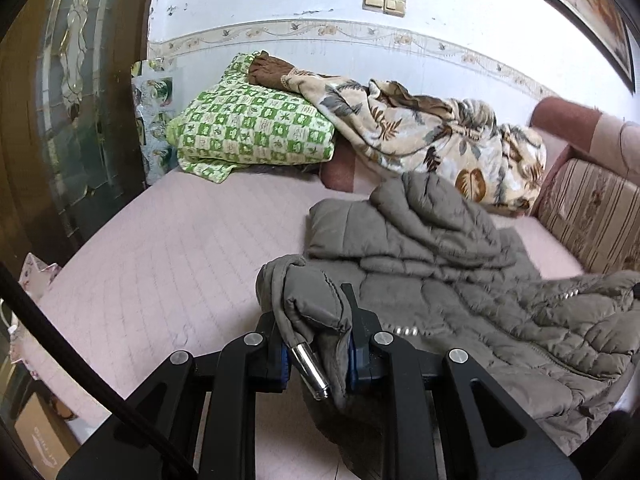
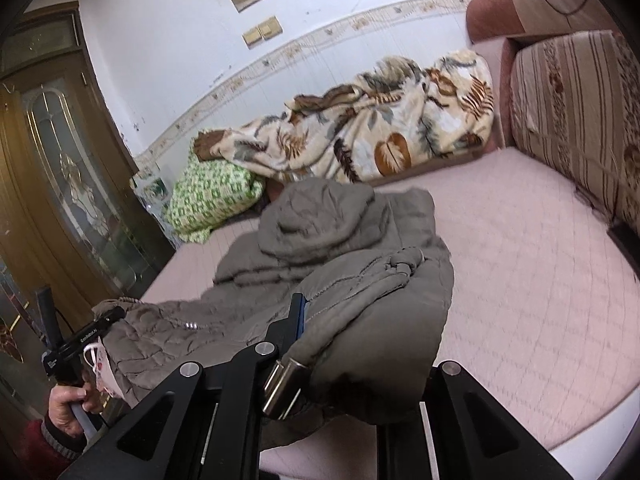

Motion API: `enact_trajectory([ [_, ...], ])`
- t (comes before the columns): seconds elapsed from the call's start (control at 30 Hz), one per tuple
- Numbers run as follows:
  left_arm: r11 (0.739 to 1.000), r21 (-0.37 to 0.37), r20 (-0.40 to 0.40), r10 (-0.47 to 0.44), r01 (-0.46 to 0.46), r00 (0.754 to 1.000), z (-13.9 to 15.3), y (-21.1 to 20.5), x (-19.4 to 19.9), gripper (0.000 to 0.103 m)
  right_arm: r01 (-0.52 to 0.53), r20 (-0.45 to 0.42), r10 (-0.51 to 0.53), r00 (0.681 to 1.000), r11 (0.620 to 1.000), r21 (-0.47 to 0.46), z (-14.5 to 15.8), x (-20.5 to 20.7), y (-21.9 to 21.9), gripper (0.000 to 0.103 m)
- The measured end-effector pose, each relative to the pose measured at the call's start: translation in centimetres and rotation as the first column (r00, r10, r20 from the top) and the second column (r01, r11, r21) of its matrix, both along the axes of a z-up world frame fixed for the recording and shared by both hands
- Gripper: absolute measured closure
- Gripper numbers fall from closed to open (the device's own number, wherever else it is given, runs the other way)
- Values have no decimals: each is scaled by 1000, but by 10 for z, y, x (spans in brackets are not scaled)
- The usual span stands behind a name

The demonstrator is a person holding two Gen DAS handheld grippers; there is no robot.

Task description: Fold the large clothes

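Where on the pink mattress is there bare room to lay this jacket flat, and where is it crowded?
Two free patches: the mattress left of the grey jacket, toward the wooden door, and the stretch right of the jacket up to the striped cushion. The wall side is crowded: green checked bundle and leaf-print blanket.

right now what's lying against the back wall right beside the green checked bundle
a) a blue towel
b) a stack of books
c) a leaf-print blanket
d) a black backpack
c: the leaf-print blanket is heaped along the wall, its end draped over the green checked bundle.
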State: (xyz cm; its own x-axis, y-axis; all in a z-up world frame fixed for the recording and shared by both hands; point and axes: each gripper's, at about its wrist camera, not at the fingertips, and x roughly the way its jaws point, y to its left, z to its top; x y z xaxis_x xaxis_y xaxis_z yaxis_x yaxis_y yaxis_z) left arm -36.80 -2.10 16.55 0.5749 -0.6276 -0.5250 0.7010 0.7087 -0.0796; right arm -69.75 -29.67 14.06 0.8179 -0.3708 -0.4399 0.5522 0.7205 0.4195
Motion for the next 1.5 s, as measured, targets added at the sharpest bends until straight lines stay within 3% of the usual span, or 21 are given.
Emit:
enact_trajectory([
  [0.3,999,-30,18,-12,12,1000,34,-31,28,83,8,43,-7,999,1000,-27,35,26,-27,89],
  [0.63,999,-43,44,-12,13,999,52,-66,52,83,31,71,-30,997,999,-21,55,47,-58,89],
  [1.2,999,-34,16,-18,18,1000,63,-130,107,81,37,78,-39,996,999,29,76,97,-121,89],
  [1.5,1000,-11,-57,-28,27,998,53,-172,150,79,37,65,-42,997,997,75,72,137,-164,89],
])
